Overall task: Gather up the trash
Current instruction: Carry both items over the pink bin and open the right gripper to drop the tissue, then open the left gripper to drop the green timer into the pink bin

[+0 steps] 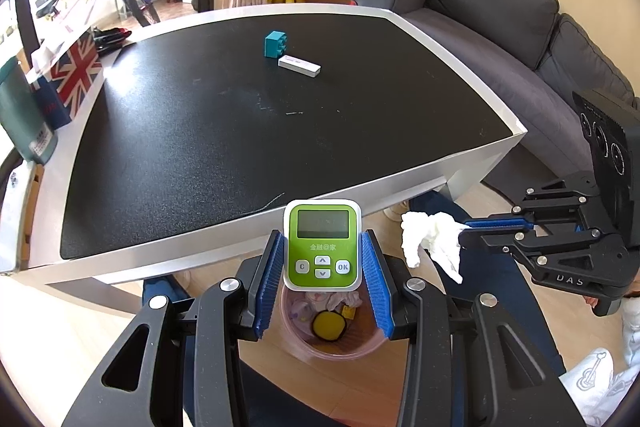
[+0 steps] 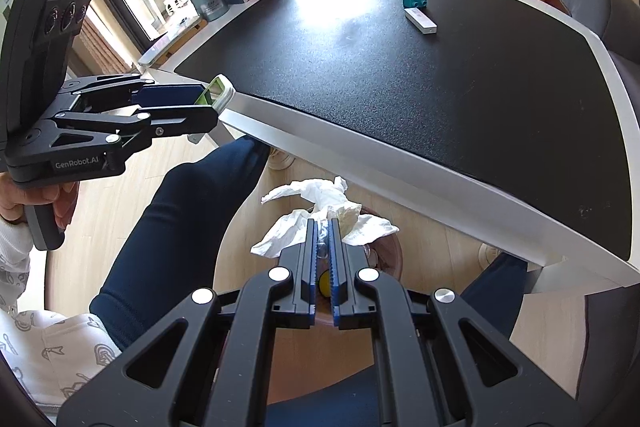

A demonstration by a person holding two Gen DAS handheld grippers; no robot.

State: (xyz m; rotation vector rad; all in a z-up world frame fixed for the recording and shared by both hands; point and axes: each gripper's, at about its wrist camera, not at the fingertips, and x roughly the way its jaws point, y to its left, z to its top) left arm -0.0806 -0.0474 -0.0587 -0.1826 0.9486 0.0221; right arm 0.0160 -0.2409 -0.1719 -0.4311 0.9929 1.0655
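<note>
Left gripper clamps a glossy green gadget, its buttons reading "C" and "OK", right above the pink translucent bin. "GenRobot.AI" shows on its body. Right gripper, marked "DAS", pinches a crumpled white tissue just over the bin too. Bin contents are half hidden: something yellow, scraps. On the grainy black table, well apart, sit a teal block and a white test cassette

1. A toy block and a test cassette lie just beside each other on the table.
2. The trash bin stands on the floor before the table's near edge.
</note>
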